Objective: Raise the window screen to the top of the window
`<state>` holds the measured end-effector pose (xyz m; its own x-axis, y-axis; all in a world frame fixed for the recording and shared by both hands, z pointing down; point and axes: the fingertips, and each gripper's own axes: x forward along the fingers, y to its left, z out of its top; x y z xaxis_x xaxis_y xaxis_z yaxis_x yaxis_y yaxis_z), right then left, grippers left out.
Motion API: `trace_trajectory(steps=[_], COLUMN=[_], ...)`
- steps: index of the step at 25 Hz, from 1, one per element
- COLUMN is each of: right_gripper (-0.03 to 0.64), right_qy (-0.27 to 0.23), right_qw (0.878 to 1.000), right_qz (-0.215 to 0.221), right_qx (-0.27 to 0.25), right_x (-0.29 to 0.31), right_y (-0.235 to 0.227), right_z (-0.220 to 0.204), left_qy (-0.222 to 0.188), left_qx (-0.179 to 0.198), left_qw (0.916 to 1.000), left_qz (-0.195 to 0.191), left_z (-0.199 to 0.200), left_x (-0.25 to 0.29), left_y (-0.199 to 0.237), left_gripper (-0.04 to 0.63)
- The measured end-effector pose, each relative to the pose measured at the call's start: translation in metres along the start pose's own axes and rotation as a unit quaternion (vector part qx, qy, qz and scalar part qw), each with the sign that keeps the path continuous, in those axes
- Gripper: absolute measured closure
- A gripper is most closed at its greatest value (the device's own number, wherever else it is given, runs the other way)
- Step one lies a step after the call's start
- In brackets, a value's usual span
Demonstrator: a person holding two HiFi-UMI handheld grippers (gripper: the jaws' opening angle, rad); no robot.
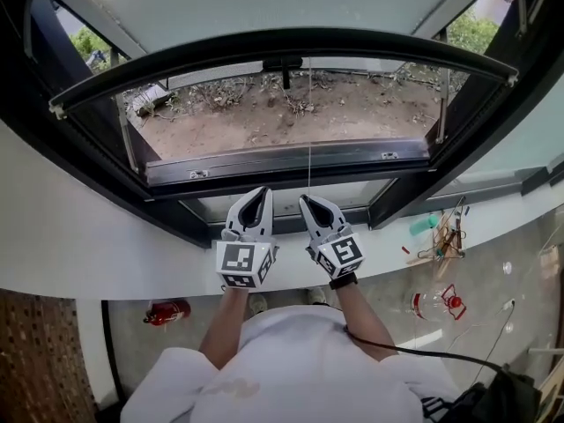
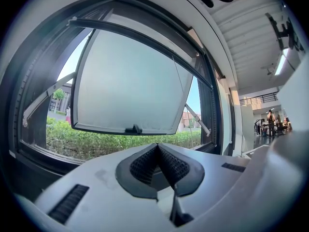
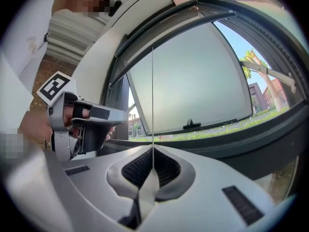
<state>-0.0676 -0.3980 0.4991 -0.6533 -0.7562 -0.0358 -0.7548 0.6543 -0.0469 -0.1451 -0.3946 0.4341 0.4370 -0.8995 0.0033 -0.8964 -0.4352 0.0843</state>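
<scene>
Right gripper view: I had my right gripper [image 3: 153,149] clamped on a thin, taut cord [image 3: 152,95] rising above it; left gripper [image 2: 158,146] was closed, empty.

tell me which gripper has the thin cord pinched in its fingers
The right gripper: the thin cord runs straight down into its closed fingers. The left gripper is closed too, but with nothing between its fingers.
</scene>
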Motion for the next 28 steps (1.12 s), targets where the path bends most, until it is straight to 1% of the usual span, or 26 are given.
trace_trajectory(steps=[5, 11, 15, 19, 28], right_gripper=[0.617, 0.617, 0.617, 0.617, 0.617], right_qy=[-0.03, -0.064, -0.075, -0.111, -0.138], right_qw=[0.999, 0.998, 0.997, 0.993, 0.989], right_qz=[0.013, 0.023, 0.021, 0.035, 0.021], right_qx=[-0.003, -0.01, -0.014, -0.024, -0.048], right_x=[0.003, 0.002, 0.0, -0.002, -0.002], right_y=[0.006, 0.011, 0.017, 0.025, 0.019], right_z=[0.028, 0.065, 0.095, 0.131, 0.176], left_qy=[-0.015, -0.026, -0.025, -0.028, -0.037], left_qx=[-0.001, 0.007, 0.007, 0.009, 0.021], left_qw=[0.9999, 0.9996, 0.9997, 0.9996, 0.9991], left_qz=[0.003, 0.005, 0.001, -0.004, -0.008], left_z=[0.015, 0.031, 0.036, 0.04, 0.055], left_x=[0.002, 0.0, -0.001, 0.001, 0.003], left_y=[-0.001, -0.004, -0.007, -0.011, -0.011], left_gripper=[0.595, 0.595, 0.595, 0.594, 0.594])
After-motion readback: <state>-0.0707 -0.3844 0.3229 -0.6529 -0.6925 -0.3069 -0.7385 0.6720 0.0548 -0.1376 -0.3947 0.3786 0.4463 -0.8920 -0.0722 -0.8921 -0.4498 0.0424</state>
